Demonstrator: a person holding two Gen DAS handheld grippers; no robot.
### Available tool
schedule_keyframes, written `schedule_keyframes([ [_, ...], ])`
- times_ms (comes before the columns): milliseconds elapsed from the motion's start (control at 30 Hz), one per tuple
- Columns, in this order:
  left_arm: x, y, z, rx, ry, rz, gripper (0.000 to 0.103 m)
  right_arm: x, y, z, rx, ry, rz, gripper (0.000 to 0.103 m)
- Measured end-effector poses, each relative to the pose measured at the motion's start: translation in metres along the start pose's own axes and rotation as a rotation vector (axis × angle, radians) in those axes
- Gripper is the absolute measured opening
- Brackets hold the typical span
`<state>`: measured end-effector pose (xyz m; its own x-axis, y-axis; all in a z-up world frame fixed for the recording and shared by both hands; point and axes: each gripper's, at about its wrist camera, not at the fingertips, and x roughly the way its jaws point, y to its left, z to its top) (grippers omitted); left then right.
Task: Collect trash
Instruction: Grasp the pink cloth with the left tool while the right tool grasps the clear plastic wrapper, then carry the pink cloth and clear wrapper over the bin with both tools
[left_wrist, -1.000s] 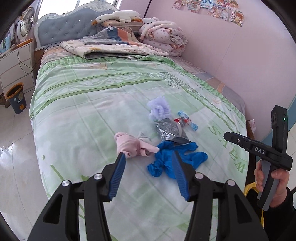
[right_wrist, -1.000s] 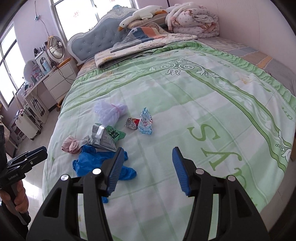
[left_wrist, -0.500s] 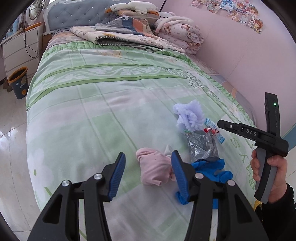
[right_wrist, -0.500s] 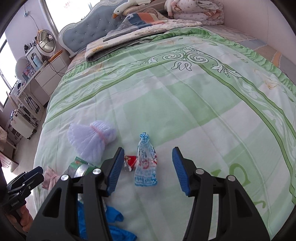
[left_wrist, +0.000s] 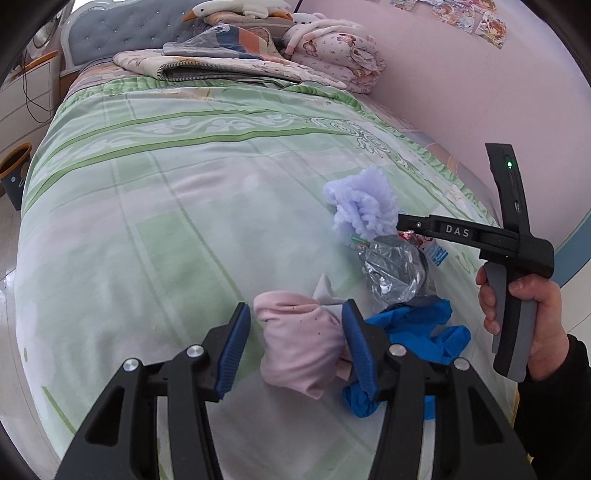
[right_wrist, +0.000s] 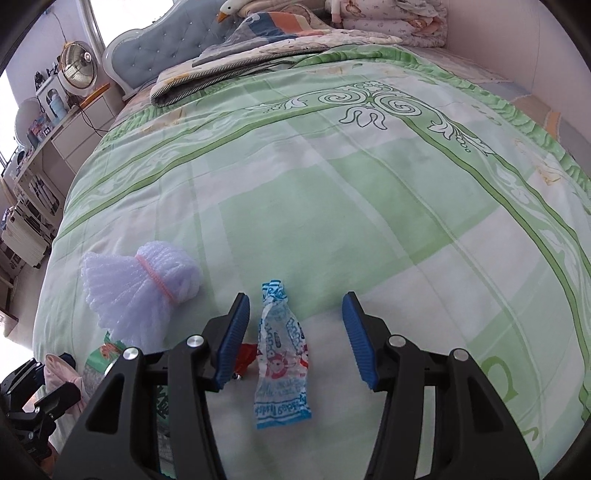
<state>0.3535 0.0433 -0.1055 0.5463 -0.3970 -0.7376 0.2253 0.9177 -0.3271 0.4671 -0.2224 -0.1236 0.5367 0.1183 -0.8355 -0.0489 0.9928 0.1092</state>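
Trash lies in a cluster on the green bedspread (left_wrist: 184, 221). My left gripper (left_wrist: 295, 350) is open around a crumpled pink cloth (left_wrist: 299, 347), which sits between its blue pads. Blue gloves (left_wrist: 424, 328), a silver foil wrapper (left_wrist: 395, 269) and purple foam netting (left_wrist: 362, 206) lie to the right of it. My right gripper (right_wrist: 295, 336) is open over a blue-and-white candy wrapper (right_wrist: 282, 354), which lies between its fingers. A small red wrapper (right_wrist: 245, 356) is beside the left finger. The foam netting (right_wrist: 144, 284) lies to the left.
Folded quilts and a stuffed goose (left_wrist: 240, 7) are piled at the headboard. A pink wall (left_wrist: 480, 92) runs along the bed's right side. A small bin (left_wrist: 14, 173) stands on the floor at left. White drawers and a round heater (right_wrist: 79, 62) stand beside the bed.
Both grippers have moved forward and down to the bed. The pink cloth is now between my left fingers, the candy wrapper between my right fingers. Both stay open.
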Motion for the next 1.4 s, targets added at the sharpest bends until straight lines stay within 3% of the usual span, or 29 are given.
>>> schedule_keyframes([
  [100,0.002,-0.006,-0.002,0.034,-0.001,-0.001,0.047,-0.001,0.003,-0.003,-0.021,-0.012,-0.029,0.042],
  [200,0.005,-0.008,-0.003,0.044,-0.003,-0.001,0.039,0.000,0.003,-0.005,-0.040,-0.025,-0.062,0.033],
  [267,0.004,-0.006,-0.003,0.038,-0.007,-0.016,0.035,0.000,0.003,-0.005,-0.045,-0.033,-0.078,0.020],
  [433,0.002,-0.001,-0.003,0.006,-0.020,-0.040,0.032,-0.001,0.005,-0.007,-0.065,-0.052,-0.103,0.011],
  [733,-0.007,0.006,-0.002,-0.015,-0.039,-0.051,0.031,-0.010,-0.003,-0.006,-0.021,-0.066,-0.035,0.007],
  [1000,-0.029,0.012,0.000,-0.031,-0.074,-0.052,0.032,-0.047,0.001,-0.010,-0.019,-0.109,0.010,0.007],
  [1400,-0.065,0.004,-0.020,-0.014,-0.089,-0.012,0.032,-0.100,0.017,-0.050,-0.025,-0.105,0.105,0.007],
])
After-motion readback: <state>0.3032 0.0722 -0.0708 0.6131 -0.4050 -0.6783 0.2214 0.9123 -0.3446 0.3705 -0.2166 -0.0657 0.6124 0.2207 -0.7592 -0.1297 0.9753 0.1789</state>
